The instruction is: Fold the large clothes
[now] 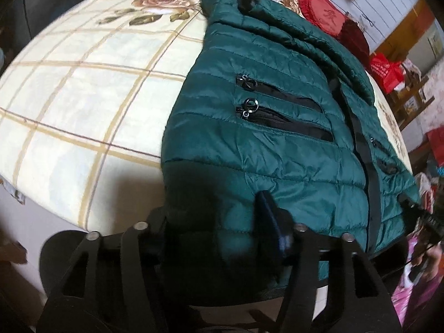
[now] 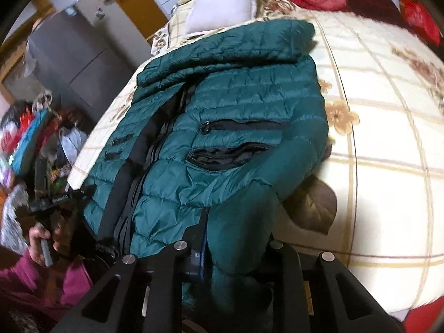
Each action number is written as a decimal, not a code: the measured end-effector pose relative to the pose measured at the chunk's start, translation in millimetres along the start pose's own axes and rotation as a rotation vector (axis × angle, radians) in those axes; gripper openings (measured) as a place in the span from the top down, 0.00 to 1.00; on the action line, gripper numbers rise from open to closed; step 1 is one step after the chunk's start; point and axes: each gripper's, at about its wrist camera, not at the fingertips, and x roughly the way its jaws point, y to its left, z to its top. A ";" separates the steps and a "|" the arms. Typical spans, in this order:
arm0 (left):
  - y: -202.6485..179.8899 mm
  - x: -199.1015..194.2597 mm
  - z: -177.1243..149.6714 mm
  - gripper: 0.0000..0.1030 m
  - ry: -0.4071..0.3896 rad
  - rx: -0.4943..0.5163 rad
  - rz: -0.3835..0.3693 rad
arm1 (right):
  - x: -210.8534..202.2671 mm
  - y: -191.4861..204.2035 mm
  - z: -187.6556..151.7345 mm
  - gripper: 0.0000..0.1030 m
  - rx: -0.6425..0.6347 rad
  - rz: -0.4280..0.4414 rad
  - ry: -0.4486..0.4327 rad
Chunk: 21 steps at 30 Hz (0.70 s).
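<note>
A dark green quilted puffer jacket (image 1: 277,127) lies front up on the bed, with black zipped pockets and a black centre zip; it also shows in the right wrist view (image 2: 236,105). My left gripper (image 1: 216,233) is shut on the jacket's near hem corner; one fingertip (image 1: 269,211) lies on top of the fabric. My right gripper (image 2: 233,238) is shut on a bunched fold of the jacket's lower side, and the fabric hides its right finger. The left gripper in the person's hand (image 2: 52,202) shows at the left of the right wrist view.
The bed has a cream plaid cover (image 1: 83,97) with rose prints. A white pillow (image 2: 222,5) and red cushions (image 1: 324,11) lie at its head. Cluttered bags and furniture (image 2: 30,136) stand beside the bed. The bed's near edge (image 1: 69,213) is just below my grippers.
</note>
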 end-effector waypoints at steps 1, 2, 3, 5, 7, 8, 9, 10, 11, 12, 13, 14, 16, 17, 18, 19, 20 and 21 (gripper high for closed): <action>-1.5 0.5 -0.3 0.42 0.000 0.004 0.006 | 1.4 -0.8 -0.9 0.79 0.003 -0.003 0.003; -4.2 0.7 -0.8 0.42 0.001 0.019 0.018 | 3.3 -0.9 -2.0 0.79 0.005 -0.009 0.005; -6.9 0.2 -1.1 0.43 0.000 0.037 0.028 | 3.9 -0.4 -2.7 0.79 0.003 -0.016 0.003; -10.8 -3.3 -1.5 0.52 -0.009 0.063 0.037 | 0.5 4.1 -2.4 0.79 -0.026 -0.031 -0.010; -11.6 -10.2 0.3 0.64 -0.025 0.072 0.041 | -9.3 7.6 2.0 0.79 -0.030 -0.016 -0.049; -10.9 -14.8 2.2 0.70 -0.035 0.068 0.030 | -14.0 8.0 5.1 0.79 -0.026 -0.005 -0.067; -9.9 -20.7 5.1 0.76 -0.046 0.061 0.011 | -18.6 8.9 8.7 0.80 -0.023 0.005 -0.084; -9.6 -26.4 8.1 0.78 -0.057 0.056 -0.010 | -24.4 9.8 13.9 0.81 -0.018 0.021 -0.105; -10.5 -32.3 11.1 0.80 -0.070 0.056 -0.027 | -28.5 10.6 18.0 0.81 -0.013 0.036 -0.118; -11.9 -37.2 13.6 0.83 -0.083 0.061 -0.037 | -32.2 11.2 22.3 0.81 -0.007 0.049 -0.132; -14.8 -41.7 16.3 0.83 -0.097 0.070 -0.040 | -35.5 11.6 25.8 0.81 -0.002 0.057 -0.145; -18.1 -44.5 18.3 0.83 -0.109 0.082 -0.038 | -38.9 12.6 30.0 0.81 0.002 0.066 -0.159; -22.9 -47.1 21.6 0.84 -0.122 0.100 -0.032 | -44.8 15.0 38.9 0.81 0.004 0.075 -0.184; -24.8 -47.2 23.0 0.84 -0.123 0.104 -0.033 | -46.8 17.0 41.4 0.81 0.003 0.074 -0.191; -25.8 -46.9 24.1 0.84 -0.122 0.107 -0.034 | -48.9 18.4 44.5 0.81 0.002 0.074 -0.199; -26.6 -46.4 24.9 0.84 -0.118 0.111 -0.034 | -50.9 19.0 47.4 0.81 0.003 0.080 -0.204; -27.3 -44.7 25.4 0.84 -0.106 0.115 -0.037 | -53.4 18.9 48.8 0.81 0.003 0.083 -0.209; -27.9 -41.0 24.8 0.84 -0.080 0.118 -0.043 | -54.7 19.7 50.1 0.81 0.001 0.083 -0.212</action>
